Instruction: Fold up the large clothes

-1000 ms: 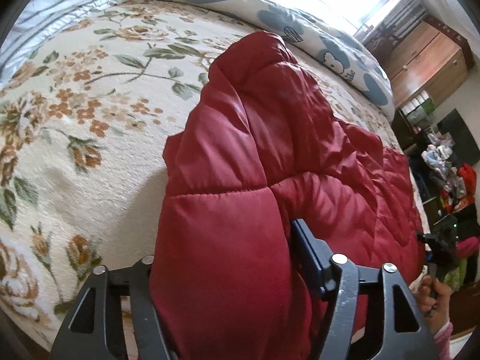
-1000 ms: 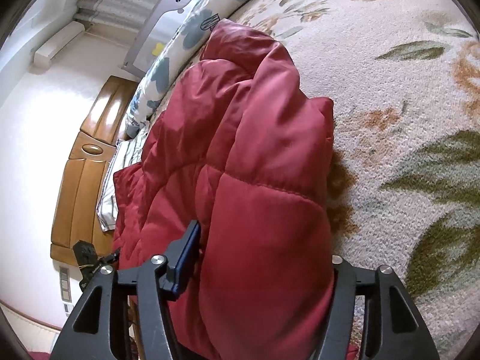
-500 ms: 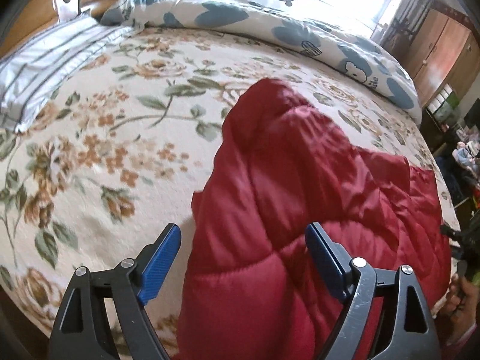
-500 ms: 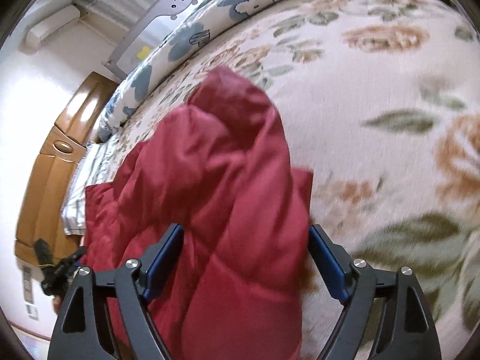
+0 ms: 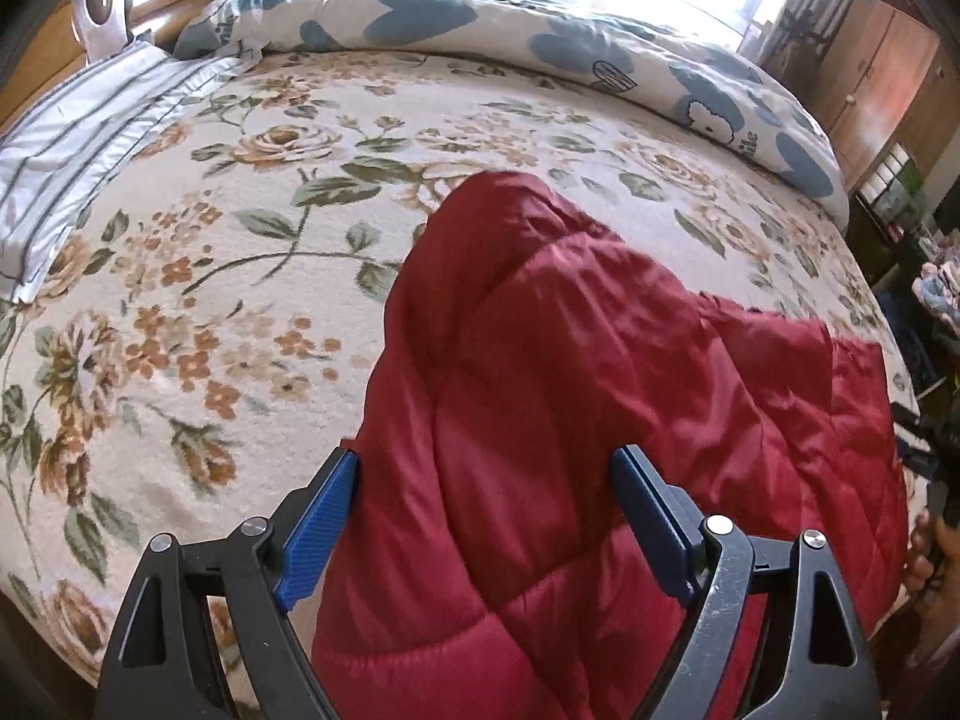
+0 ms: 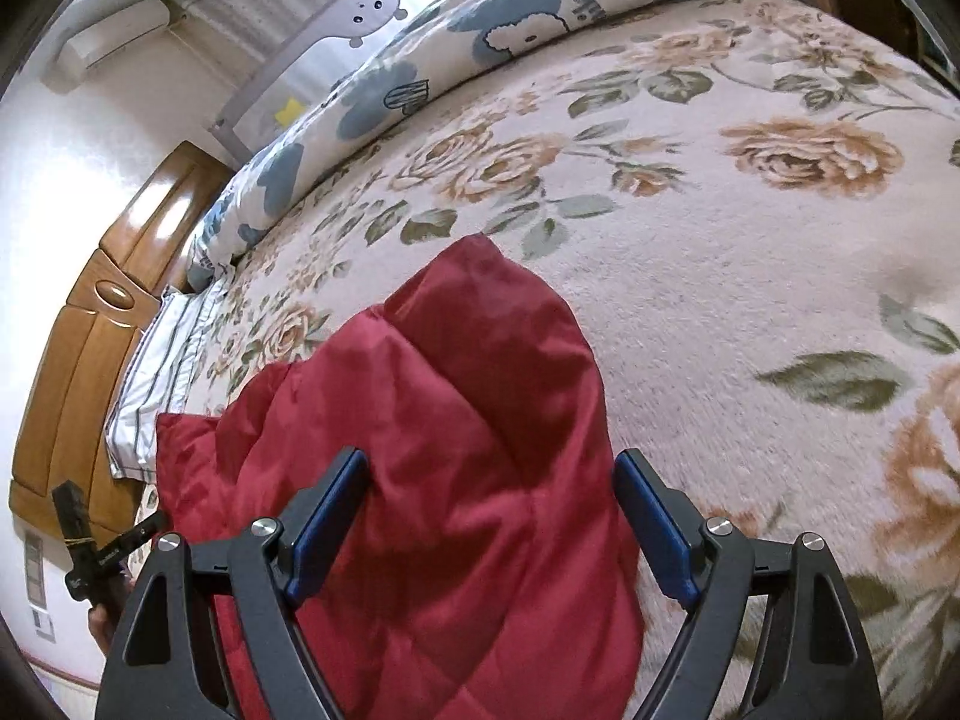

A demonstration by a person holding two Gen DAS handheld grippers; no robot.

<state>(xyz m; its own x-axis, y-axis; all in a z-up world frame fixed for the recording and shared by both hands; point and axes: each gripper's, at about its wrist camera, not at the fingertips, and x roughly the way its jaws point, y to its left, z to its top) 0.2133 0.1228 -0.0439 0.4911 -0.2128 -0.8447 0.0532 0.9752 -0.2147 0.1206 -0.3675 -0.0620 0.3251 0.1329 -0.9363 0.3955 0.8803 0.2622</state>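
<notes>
Red quilted jacket lies bunched and partly folded on the floral bed cover, filling the lower centre of both views, with one rounded fold rising toward mid-frame. Left claw stands released, blue pads wide apart, fabric loose between them. Right claw likewise released, gripping nothing. Neither claw's jaws have widened further in the last half second.

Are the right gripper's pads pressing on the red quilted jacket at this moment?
Apart. In the right wrist view the right gripper stands open, jaws just opened; the red quilted jacket lies on the floral bedspread beyond the blue pads, unpinched.
</notes>
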